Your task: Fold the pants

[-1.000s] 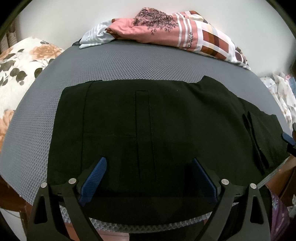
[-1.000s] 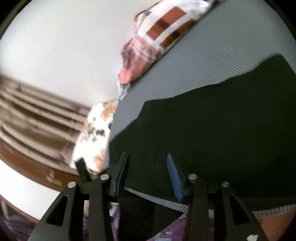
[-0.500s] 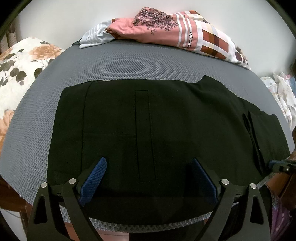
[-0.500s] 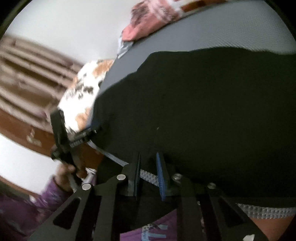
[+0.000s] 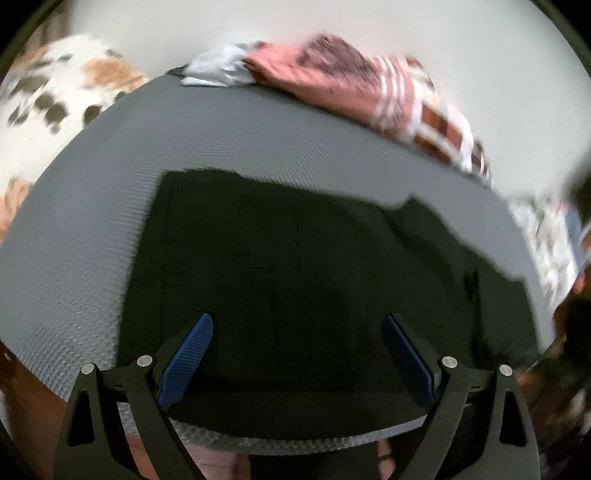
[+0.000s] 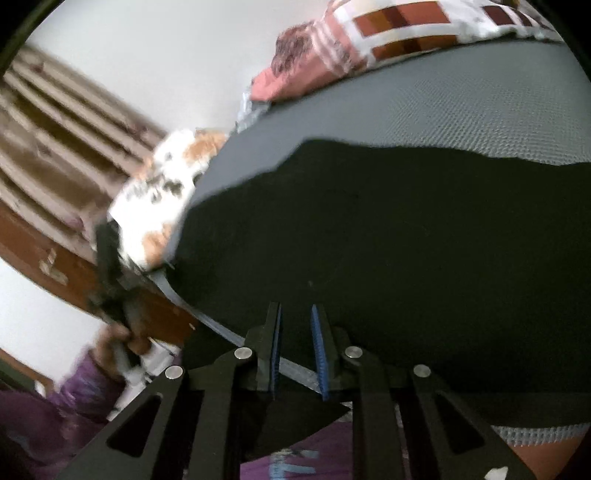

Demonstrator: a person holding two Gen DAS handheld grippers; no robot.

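Pants: black fabric pants (image 5: pixel 314 280) lie flat across a grey mesh-textured table (image 5: pixel 92 258), filling most of its near half; in the right wrist view the same dark cloth (image 6: pixel 406 240) reaches the table's near edge and a part hangs over it below the fingers.
Left tool: left tool (image 5: pixel 297 354) hovers over the near edge of the pants, its blue-padded fingers (image 5: pixel 188 354) spread wide with nothing pinched between them; the cloth lies beneath them, apart from the pads.
Right tool: right tool (image 6: pixel 297 350) sits at the near hem of the pants, its two blue pads (image 6: pixel 318 350) drawn close with a narrow gap; dark cloth and the table's edge show in that gap, but whether the pads actually pinch the fabric cannot be told.
Far edge: pink and brown checked cloth bundle (image 5: pixel 369 92) rests along the far side of the table, against a white wall (image 5: pixel 406 33).
Beside the table: white floral-print bedding (image 5: pixel 48 103) lies past the left edge.
Person: purple sleeve (image 6: pixel 74 398) and a hand (image 6: pixel 125 336) gripping the other tool's handle appear at lower left of the right wrist view, blurred.
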